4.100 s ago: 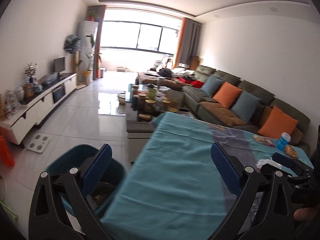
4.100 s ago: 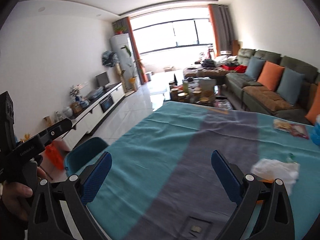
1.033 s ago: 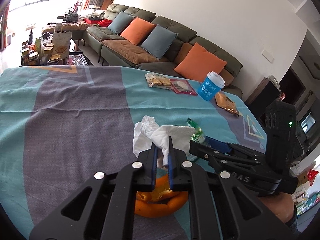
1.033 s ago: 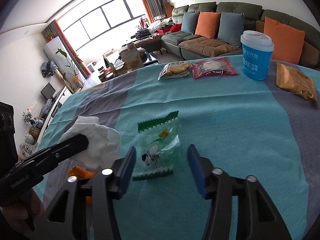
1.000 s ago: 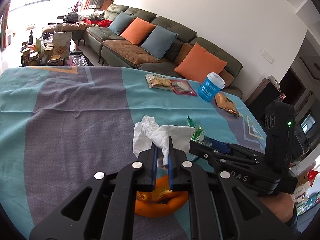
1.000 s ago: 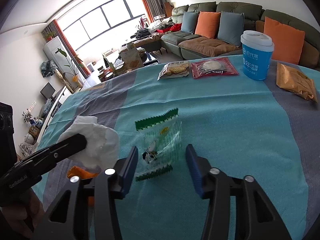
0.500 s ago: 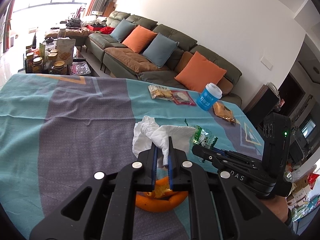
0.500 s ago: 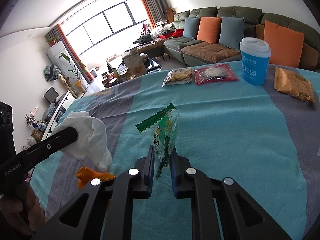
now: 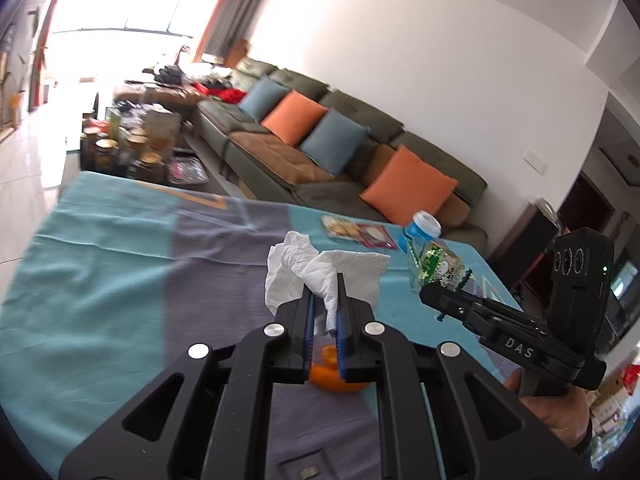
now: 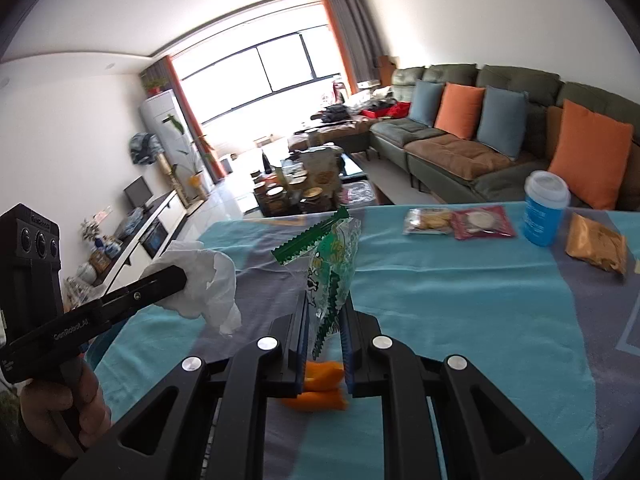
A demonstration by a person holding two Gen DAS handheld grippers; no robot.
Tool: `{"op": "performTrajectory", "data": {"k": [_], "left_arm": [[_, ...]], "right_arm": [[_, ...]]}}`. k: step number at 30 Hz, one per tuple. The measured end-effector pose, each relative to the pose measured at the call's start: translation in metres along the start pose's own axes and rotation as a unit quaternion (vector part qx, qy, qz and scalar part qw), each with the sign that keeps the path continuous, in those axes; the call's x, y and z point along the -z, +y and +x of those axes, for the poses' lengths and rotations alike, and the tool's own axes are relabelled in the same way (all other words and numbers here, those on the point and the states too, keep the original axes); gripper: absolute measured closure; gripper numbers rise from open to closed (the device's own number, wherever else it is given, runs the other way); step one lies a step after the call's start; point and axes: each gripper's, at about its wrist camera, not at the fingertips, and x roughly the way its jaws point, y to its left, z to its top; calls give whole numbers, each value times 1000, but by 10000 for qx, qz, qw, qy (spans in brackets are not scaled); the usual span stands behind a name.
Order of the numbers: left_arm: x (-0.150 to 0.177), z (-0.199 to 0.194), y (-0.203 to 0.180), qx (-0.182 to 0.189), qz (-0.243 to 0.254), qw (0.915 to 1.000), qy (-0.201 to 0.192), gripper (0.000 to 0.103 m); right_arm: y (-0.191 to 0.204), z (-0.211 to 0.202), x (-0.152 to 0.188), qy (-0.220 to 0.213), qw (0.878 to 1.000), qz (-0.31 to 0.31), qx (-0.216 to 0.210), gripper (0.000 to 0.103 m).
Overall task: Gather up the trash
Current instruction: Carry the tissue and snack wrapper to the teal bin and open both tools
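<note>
The left gripper (image 9: pixel 324 304), at the lower centre of its view, is clenched on a crumpled white tissue (image 9: pixel 320 272) that bulges above its fingertips, clear of the table (image 9: pixel 100 280). The right gripper (image 10: pixel 324 320) is clamped on a clear snack wrapper with green edges (image 10: pixel 332 264), which stands upright out of the jaws at mid-frame. Orange peel (image 10: pixel 320 388) lies on the cloth below and behind both pairs of fingers. A blue cup (image 10: pixel 544 212) stands at the far right.
</note>
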Motion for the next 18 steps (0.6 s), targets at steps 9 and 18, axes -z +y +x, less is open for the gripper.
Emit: {"op": "performTrajectory", "data": {"k": [9,18], "left_arm": [[8,-95,40,-487,-141,9974,-522,94],[30,-184,89,-1275,-428,9863,-960,94]], "right_arm": [[72,3,-1,4,9970,-517,-576,90],[155,15,-1,96,9867,-1063,-1224,90]]}}
